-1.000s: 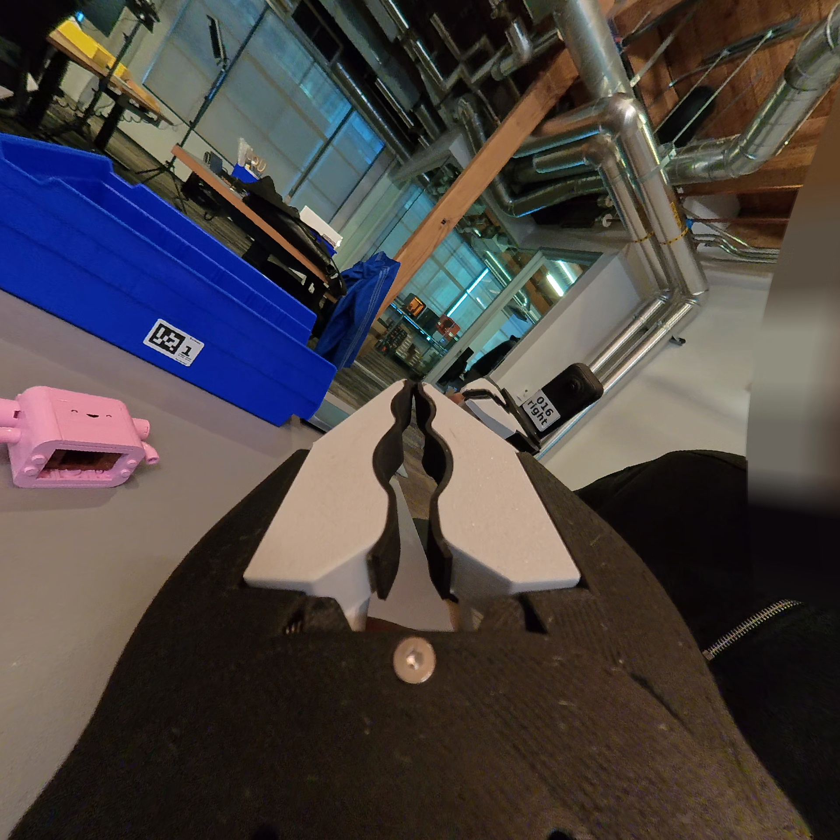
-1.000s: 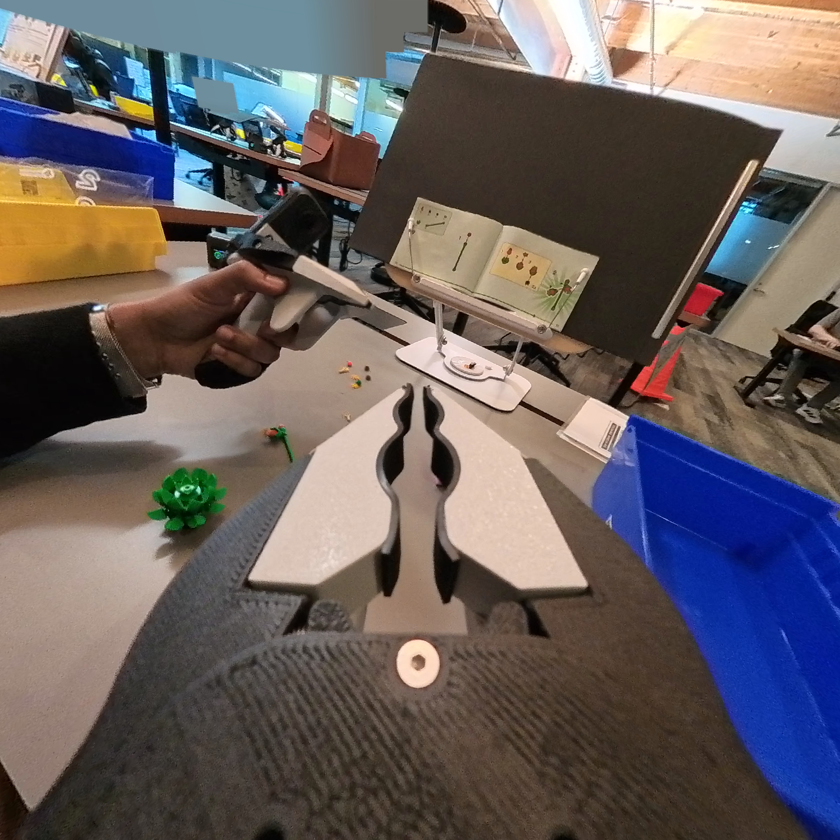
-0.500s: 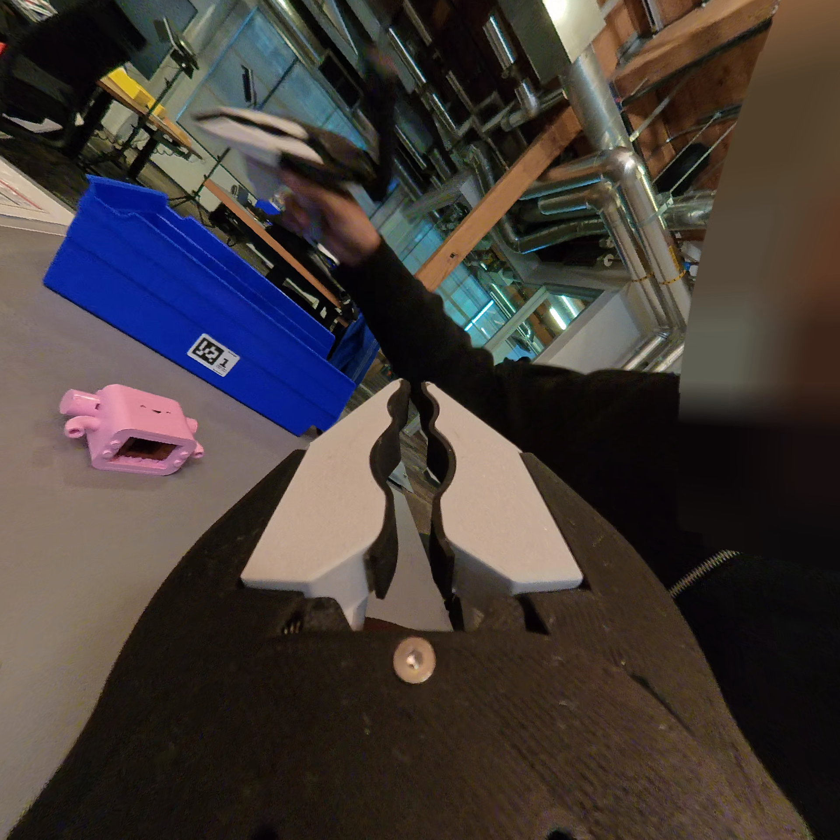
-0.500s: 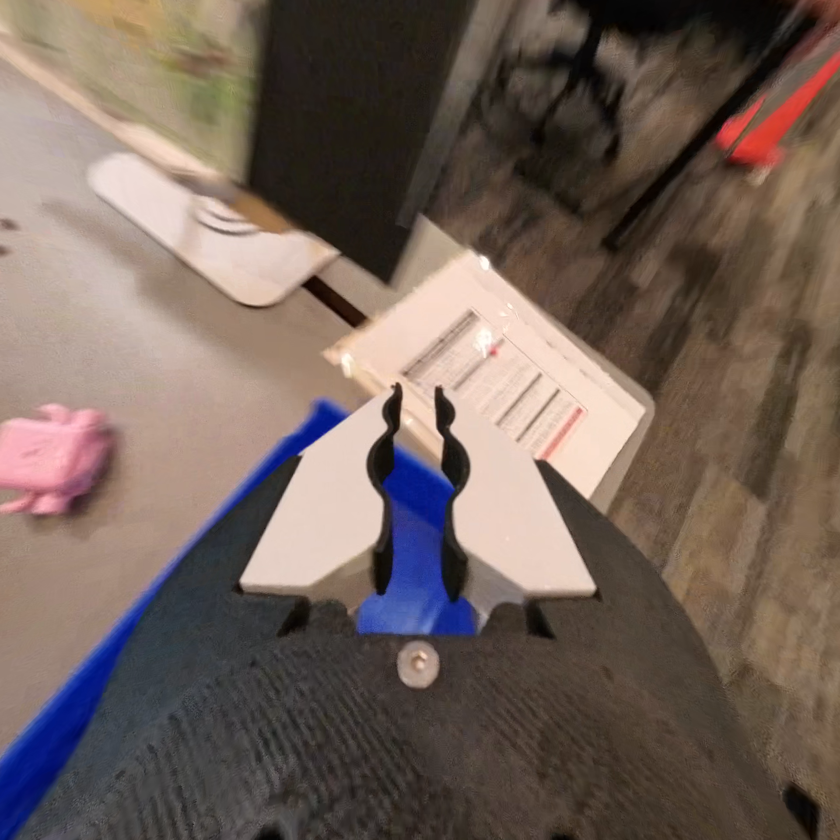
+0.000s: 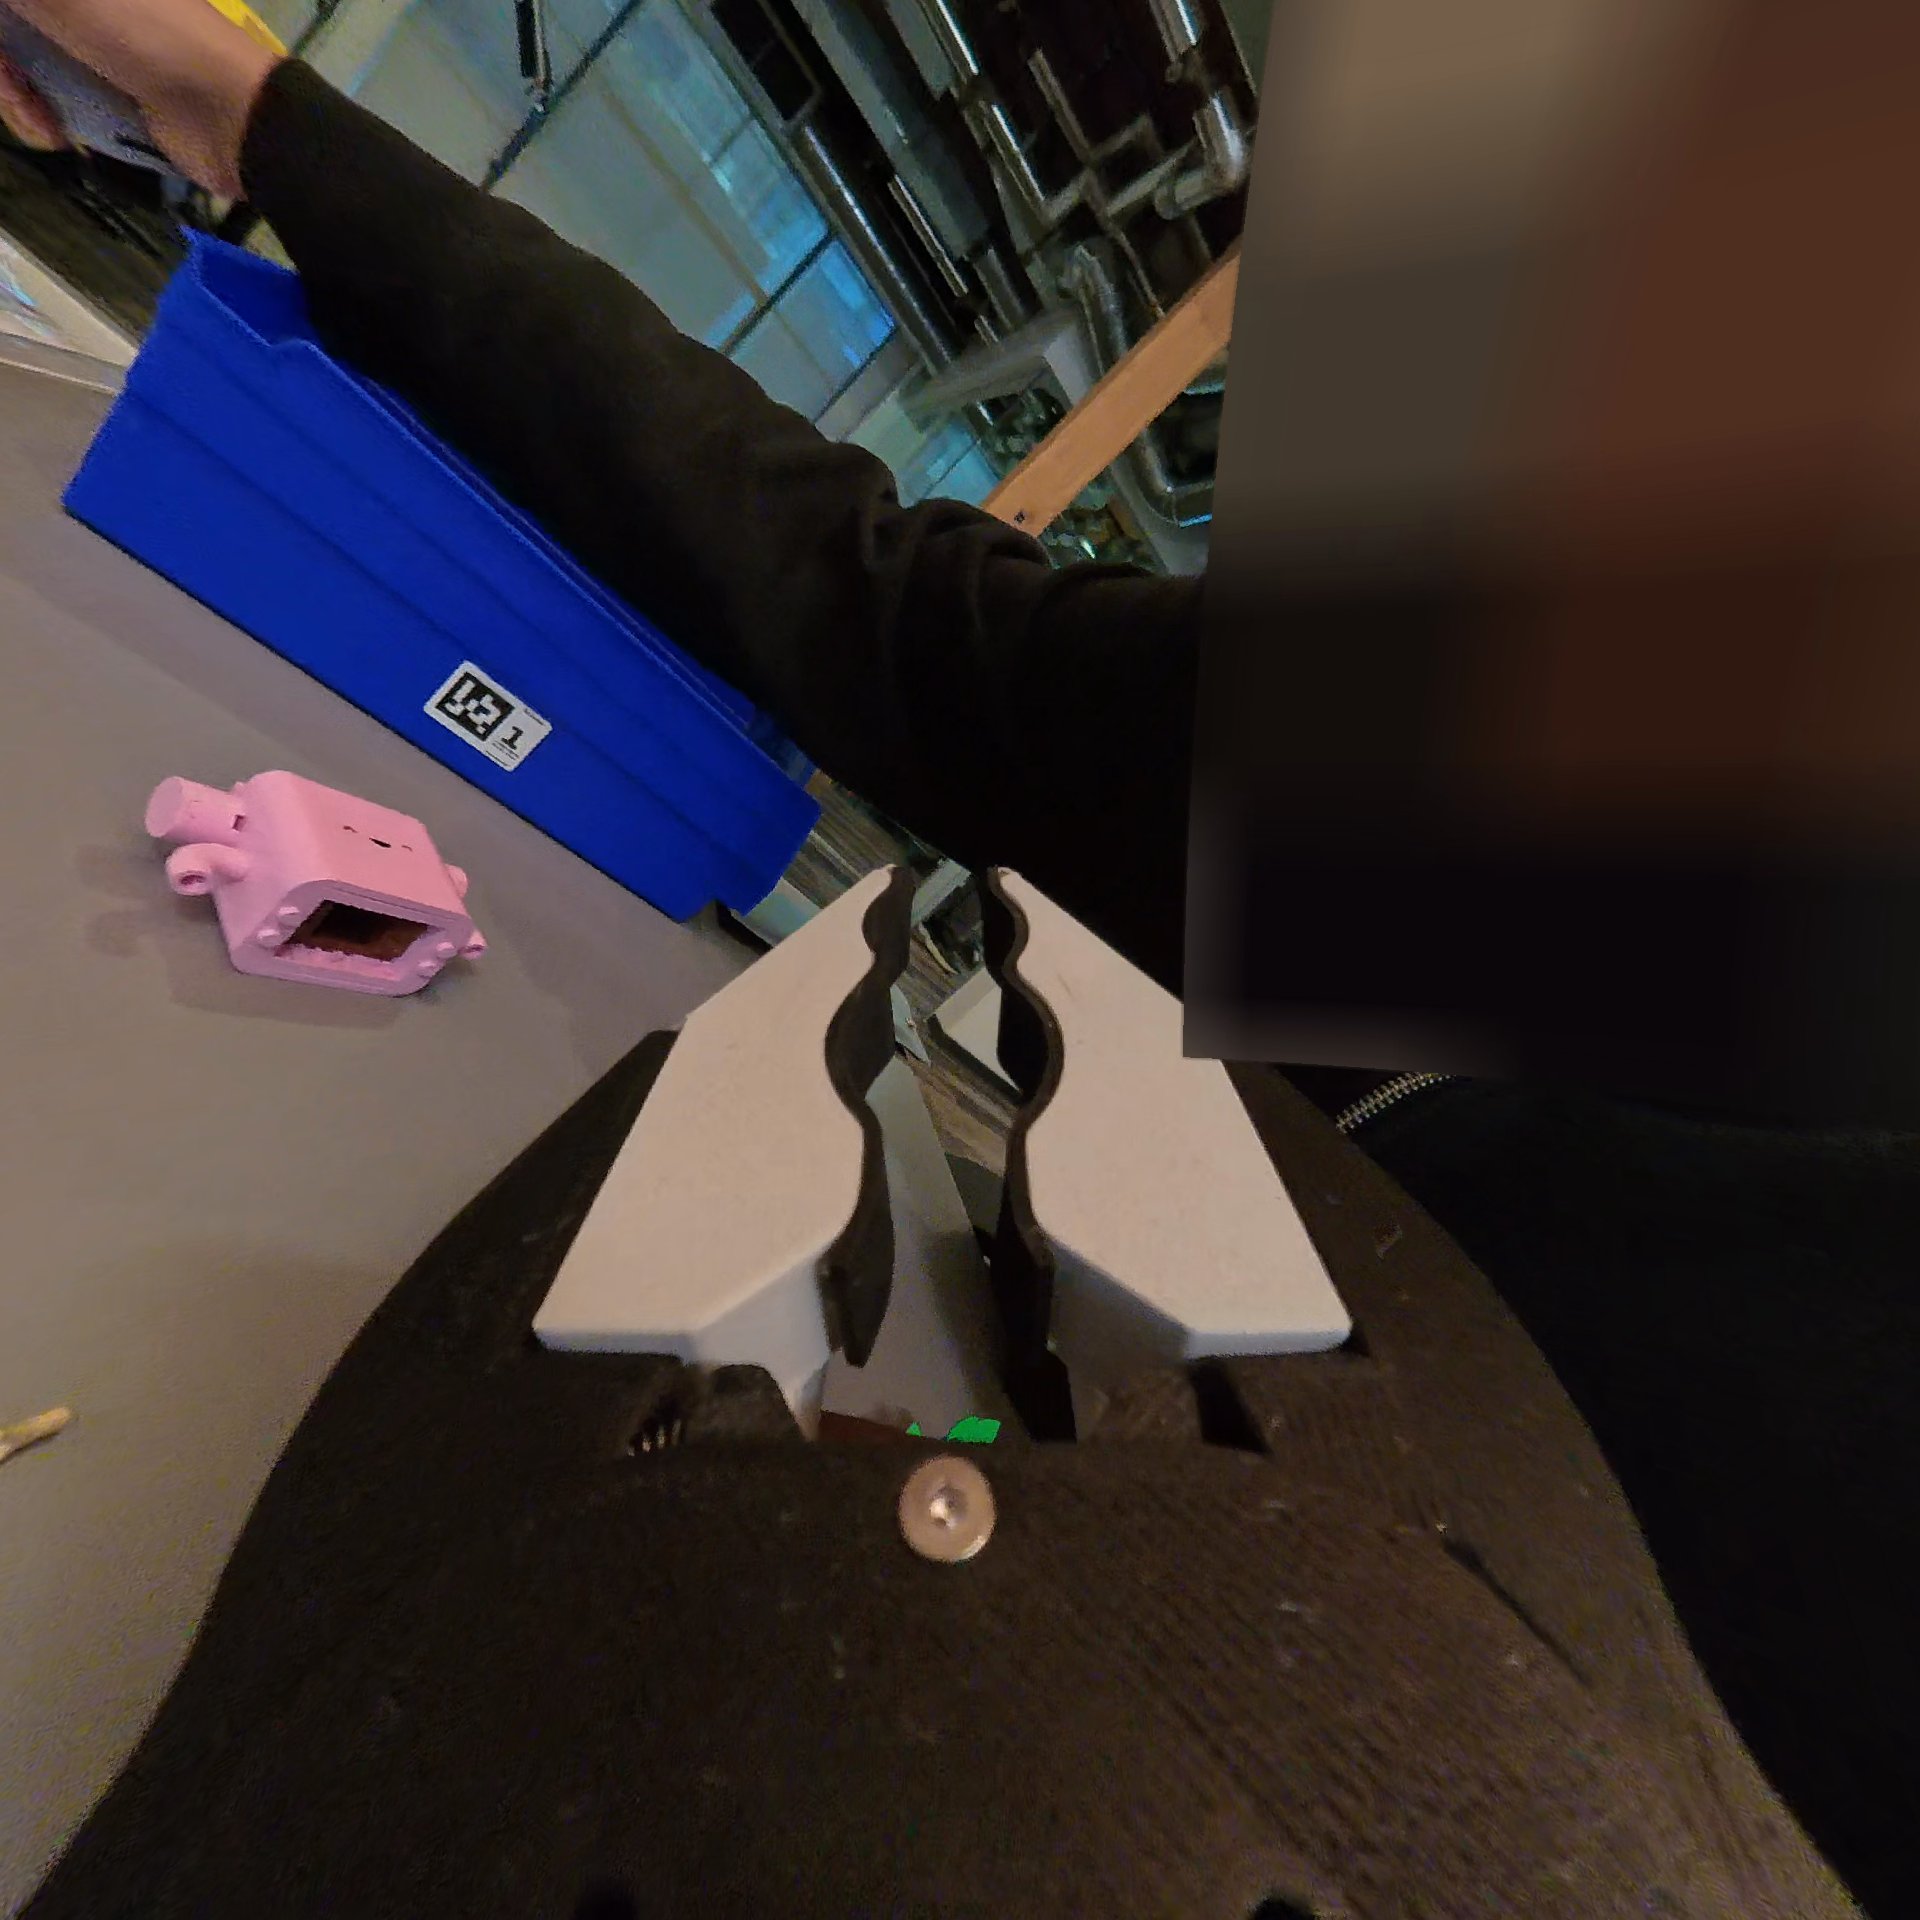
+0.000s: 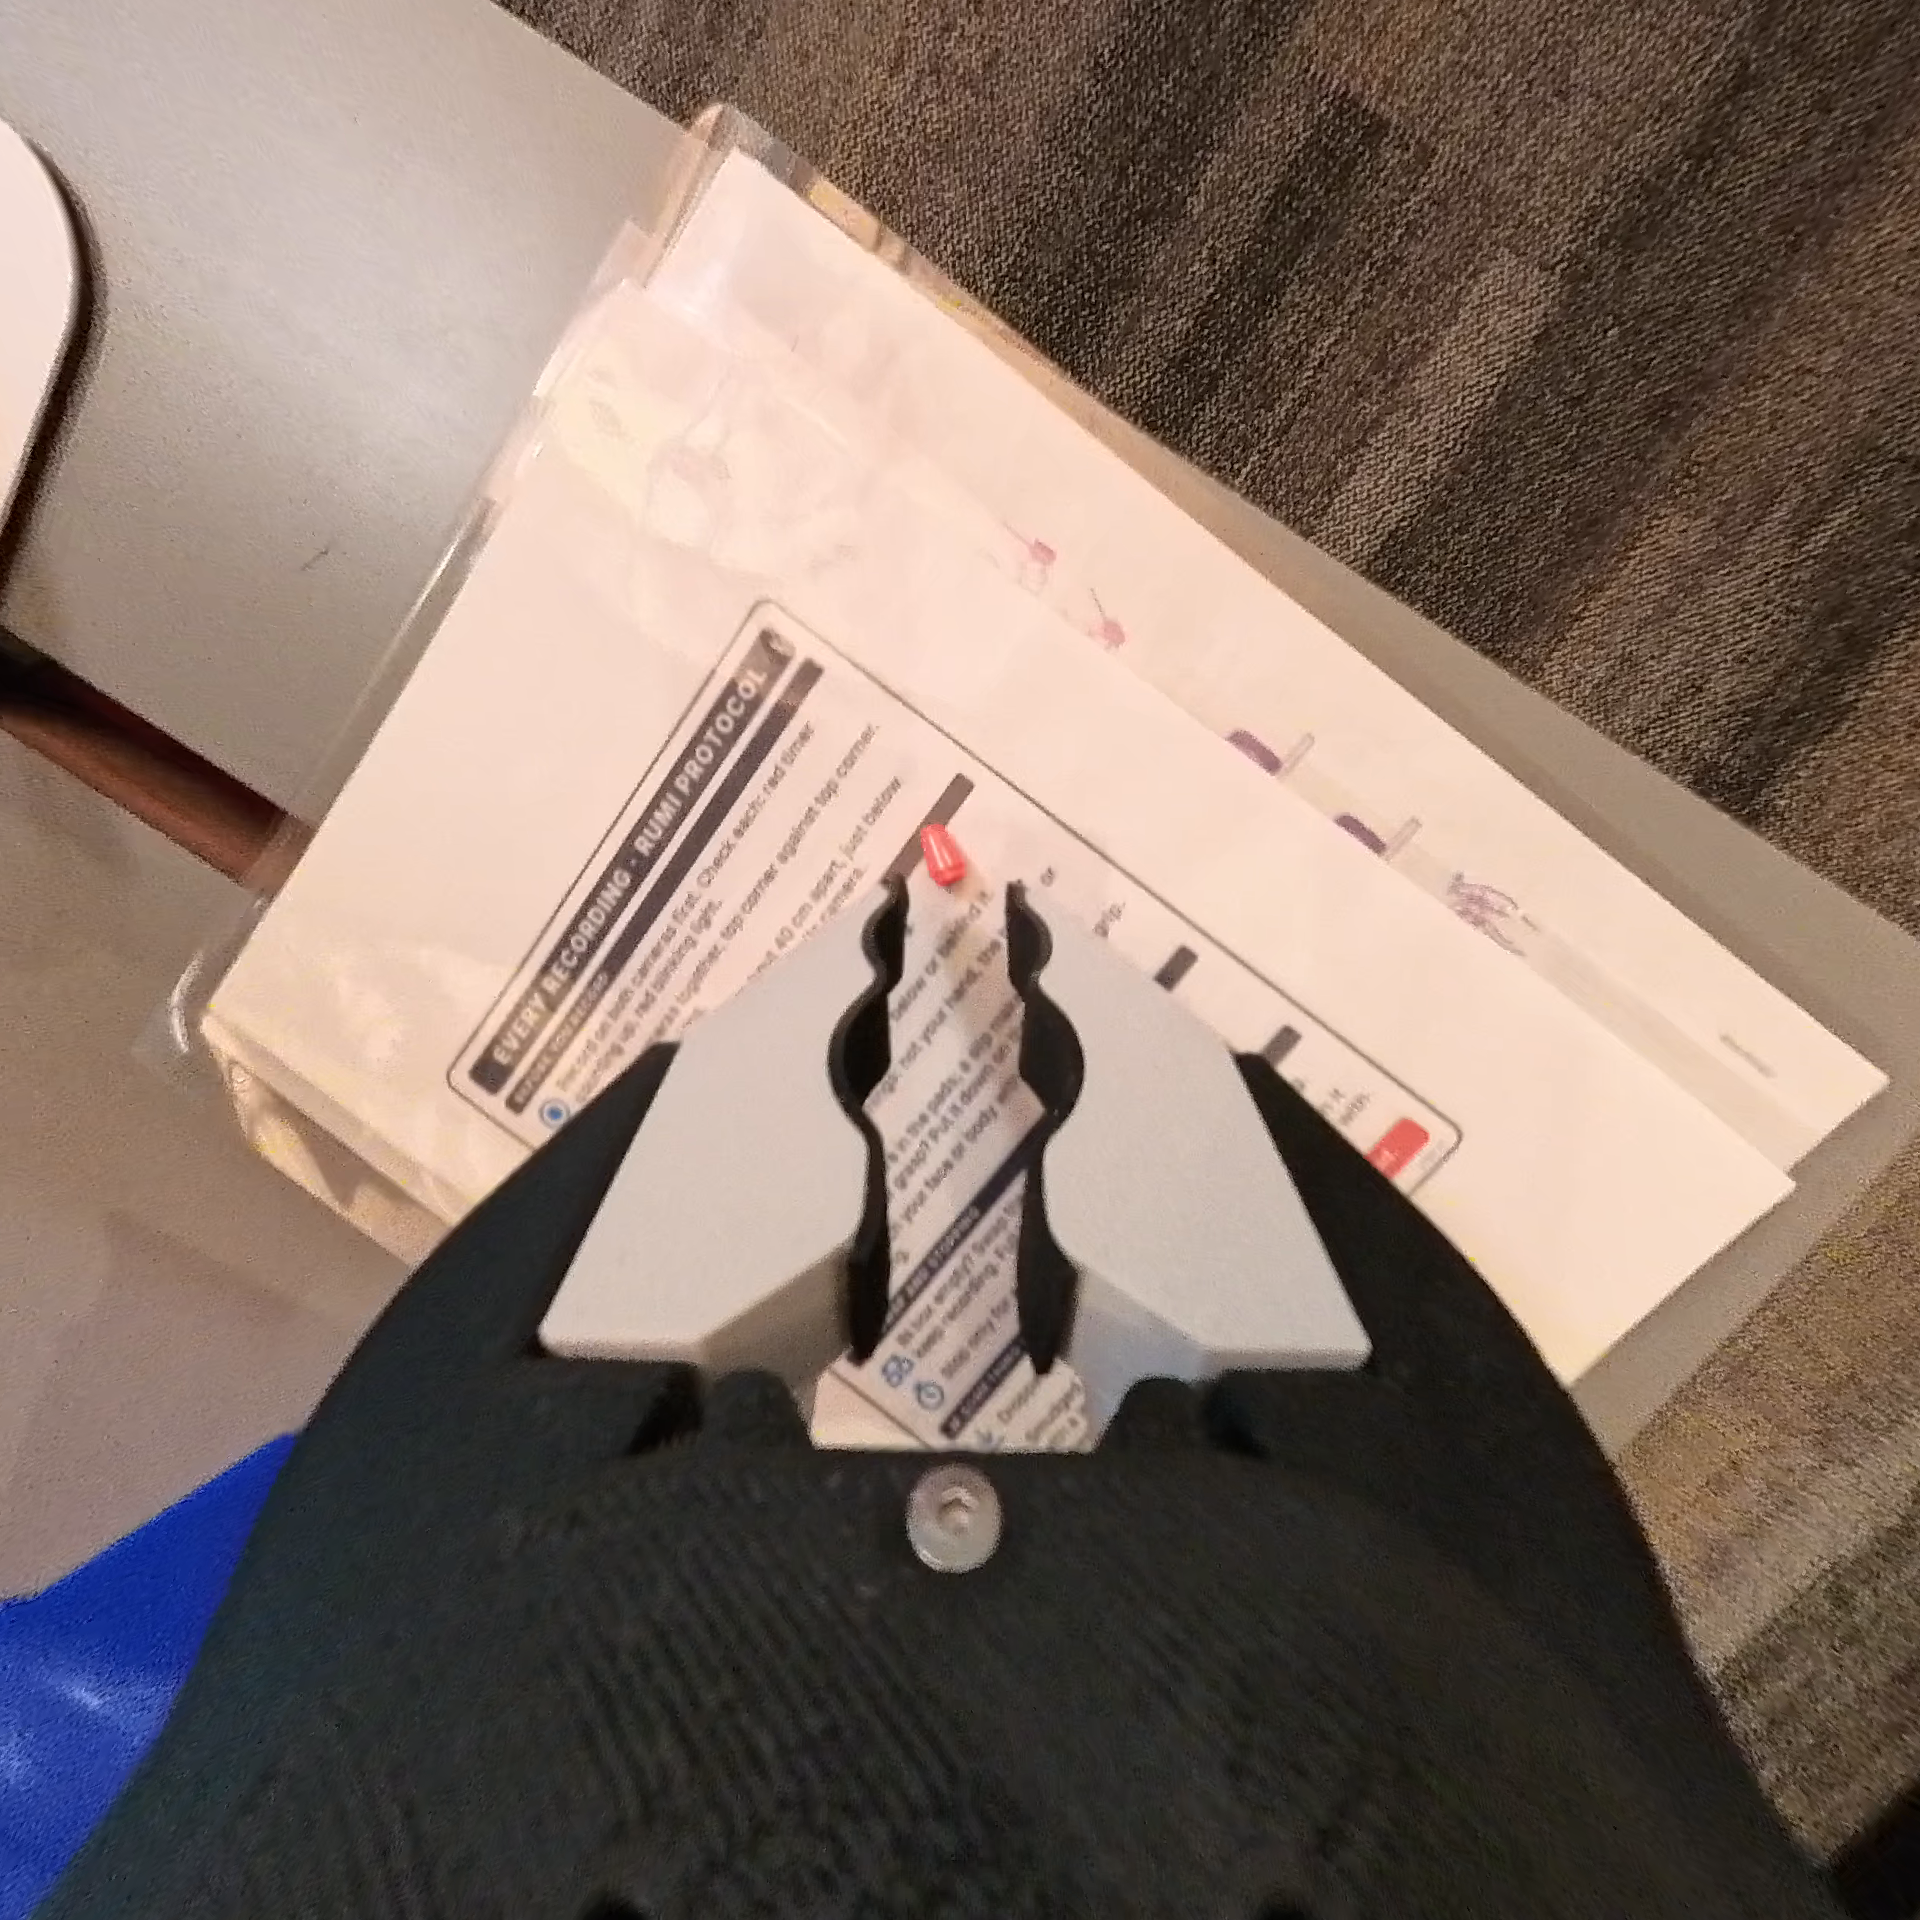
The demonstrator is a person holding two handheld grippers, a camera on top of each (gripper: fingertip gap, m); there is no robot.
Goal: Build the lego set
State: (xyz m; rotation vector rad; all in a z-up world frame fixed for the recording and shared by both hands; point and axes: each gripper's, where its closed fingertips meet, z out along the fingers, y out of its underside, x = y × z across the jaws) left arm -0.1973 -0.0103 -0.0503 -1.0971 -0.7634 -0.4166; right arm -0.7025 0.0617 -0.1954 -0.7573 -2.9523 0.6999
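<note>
My left gripper (image 5: 943, 883) is slightly open and empty, raised above the grey table (image 5: 260, 1195) and pointing towards the person. A pink lego body (image 5: 312, 888) with an open hollow lies on the table to its left. A bit of green (image 5: 971, 1432) shows low between the fingers. My right gripper (image 6: 954, 894) is slightly open and empty, pointing down at a printed sheet (image 6: 623, 831) in a clear holder. A small red piece (image 6: 940, 857) lies on that sheet just beyond the left fingertip, not gripped.
A blue bin (image 5: 416, 582) stands behind the pink body; its corner shows in the right wrist view (image 6: 83, 1662). A black sleeve (image 5: 727, 468) reaches over the bin. A small tan piece (image 5: 31, 1432) lies at the left edge. Carpet floor (image 6: 1455, 312) lies past the table edge. One gripper's finger ends stand about 55 centimetres off the other's. The right gripper is farther from the pink lego body (image 5: 312, 888), some 40 centimetres, than the left, some 15 centimetres.
My right gripper swung from the booklet stand over the blue bin, down to the printed sheet at the table's corner. My left gripper's jaws parted a little and it turned slightly.
</note>
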